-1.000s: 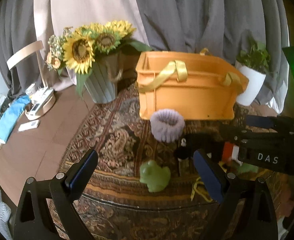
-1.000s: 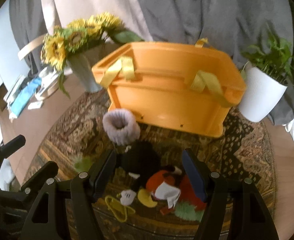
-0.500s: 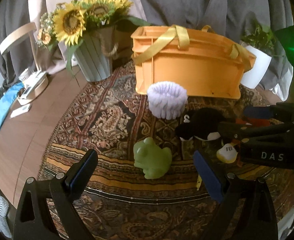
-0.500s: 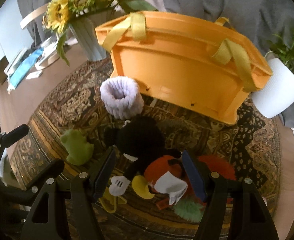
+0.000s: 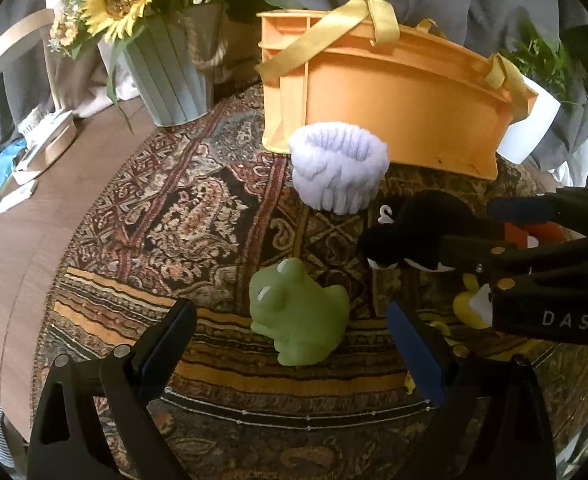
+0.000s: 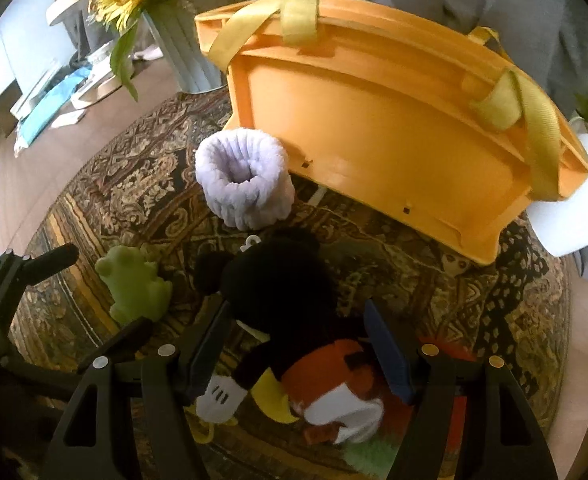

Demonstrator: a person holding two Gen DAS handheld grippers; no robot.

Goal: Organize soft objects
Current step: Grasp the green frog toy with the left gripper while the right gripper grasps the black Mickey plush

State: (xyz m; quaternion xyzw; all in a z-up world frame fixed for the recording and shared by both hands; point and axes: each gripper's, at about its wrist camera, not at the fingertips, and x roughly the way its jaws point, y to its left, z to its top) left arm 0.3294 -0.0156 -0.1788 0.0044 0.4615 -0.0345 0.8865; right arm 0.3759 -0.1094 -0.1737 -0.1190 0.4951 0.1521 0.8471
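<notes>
Both claws hung spread: the right gripper point(image 6: 298, 344) should pinch the black-headed, orange-bodied plush mouse point(image 6: 277, 292) at its torso, the left gripper point(image 5: 289, 344) the soft green frog point(image 5: 298, 316).

Soft daylight, heavy fisheye vignetting

Bare rug point(image 5: 181, 216) lies open at your ten o'clock; the orange crate point(image 5: 394, 100) and purple scrunchie point(image 5: 338, 172) block twelve

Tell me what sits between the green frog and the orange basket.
The lavender fuzzy band stands between the green frog and the orange basket, close against the basket's front wall; bare patterned rug otherwise. Left wrist view shows it.
</notes>
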